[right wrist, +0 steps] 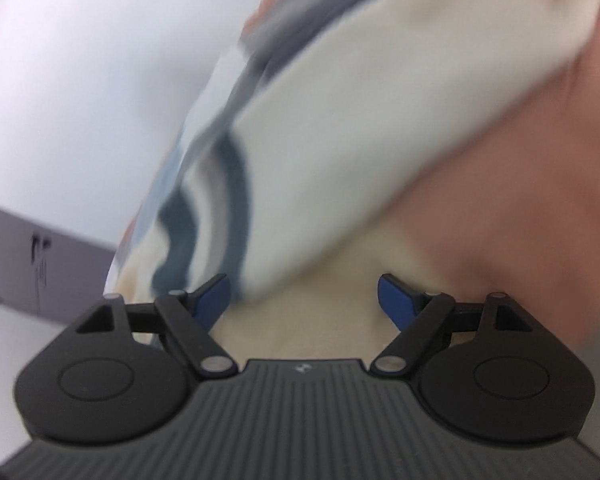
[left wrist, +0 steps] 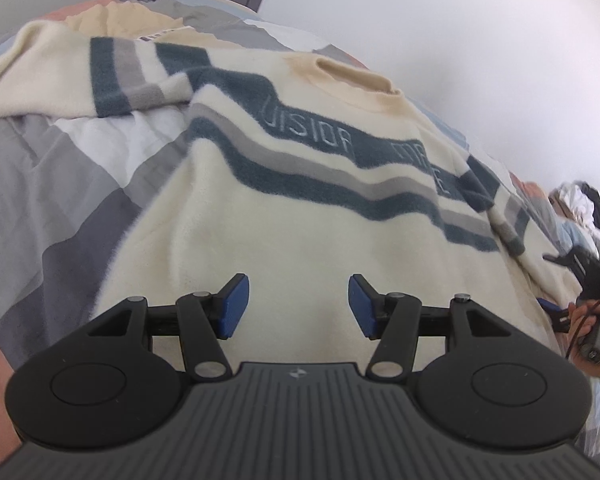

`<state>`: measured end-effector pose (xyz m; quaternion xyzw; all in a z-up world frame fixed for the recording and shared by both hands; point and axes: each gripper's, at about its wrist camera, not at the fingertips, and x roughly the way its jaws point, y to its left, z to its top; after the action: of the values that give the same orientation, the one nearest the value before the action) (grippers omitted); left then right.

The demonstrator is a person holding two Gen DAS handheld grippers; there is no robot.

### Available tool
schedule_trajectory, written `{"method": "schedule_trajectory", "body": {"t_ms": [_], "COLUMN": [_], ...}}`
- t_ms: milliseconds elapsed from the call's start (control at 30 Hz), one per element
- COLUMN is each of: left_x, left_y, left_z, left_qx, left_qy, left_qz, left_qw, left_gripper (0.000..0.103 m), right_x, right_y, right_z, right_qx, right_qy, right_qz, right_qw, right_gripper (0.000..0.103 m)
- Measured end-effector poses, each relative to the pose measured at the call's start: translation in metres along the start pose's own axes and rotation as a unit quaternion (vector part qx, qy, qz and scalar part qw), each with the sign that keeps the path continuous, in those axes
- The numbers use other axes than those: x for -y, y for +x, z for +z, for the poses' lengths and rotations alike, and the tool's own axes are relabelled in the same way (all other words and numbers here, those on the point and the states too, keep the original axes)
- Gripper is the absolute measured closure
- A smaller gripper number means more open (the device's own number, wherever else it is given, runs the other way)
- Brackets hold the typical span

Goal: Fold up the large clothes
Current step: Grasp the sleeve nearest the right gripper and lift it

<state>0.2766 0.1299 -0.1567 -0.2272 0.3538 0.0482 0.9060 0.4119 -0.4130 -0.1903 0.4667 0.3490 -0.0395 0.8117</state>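
A cream fleece sweater with blue-grey stripes [left wrist: 300, 208] lies spread front-up on a patchwork-covered bed [left wrist: 60, 184], apparently ready for folding. The left claw [left wrist: 298, 306] hovers apart above its hem; the right claw [right wrist: 302, 300], blurred, gapes empty near a sleeve.

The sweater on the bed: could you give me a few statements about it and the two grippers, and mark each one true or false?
1. The sweater lies front up, with lettering across a dark stripe. True.
2. The left gripper is clamped on the sweater's hem. False: its jaws stand apart with nothing between them.
3. The sweater is plain cream with no stripes. False: dark blue-green and grey stripes cross its chest and sleeve.
4. The sweater lies on a checked bedcover. True.
5. The right gripper is shut. False: its jaws stand wide apart; the view is blurred.
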Motion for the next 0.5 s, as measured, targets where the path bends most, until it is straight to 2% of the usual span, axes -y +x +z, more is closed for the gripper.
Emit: {"method": "schedule_trajectory", "body": {"t_ms": [100,200,300,367,400,500], "left_x": [-0.007,-0.01,-0.009,-0.01,-0.011,-0.016], "left_y": [0.004,0.007,0.014,0.02,0.022,0.026], "left_z": [0.002,0.004,0.006,0.007,0.007,0.011], "left_qx": [-0.001,0.003,0.002,-0.001,-0.002,0.004], "left_qy": [-0.026,-0.036,-0.028,-0.03,-0.035,-0.056], "left_qz": [-0.004,-0.004,0.01,0.018,0.017,0.005], "left_qw": [0.9997,0.9993,0.9996,0.9994,0.9992,0.9984], "left_gripper": [0.039,0.039,0.038,0.038,0.038,0.037], "right_x": [0.012,0.029,0.049,0.055,0.056,0.052], "right_y": [-0.001,-0.004,-0.008,-0.013,-0.014,-0.015], "right_z": [0.016,0.035,0.057,0.07,0.073,0.087], "right_qx": [0.067,0.126,0.164,0.198,0.213,0.227], "right_qy": [-0.032,-0.032,-0.017,-0.018,-0.022,-0.051], "right_qz": [-0.002,-0.016,-0.022,-0.053,-0.064,-0.056], "right_qw": [0.997,0.991,0.986,0.979,0.975,0.971], "right_gripper": [0.028,0.031,0.053,0.087,0.087,0.09]}}
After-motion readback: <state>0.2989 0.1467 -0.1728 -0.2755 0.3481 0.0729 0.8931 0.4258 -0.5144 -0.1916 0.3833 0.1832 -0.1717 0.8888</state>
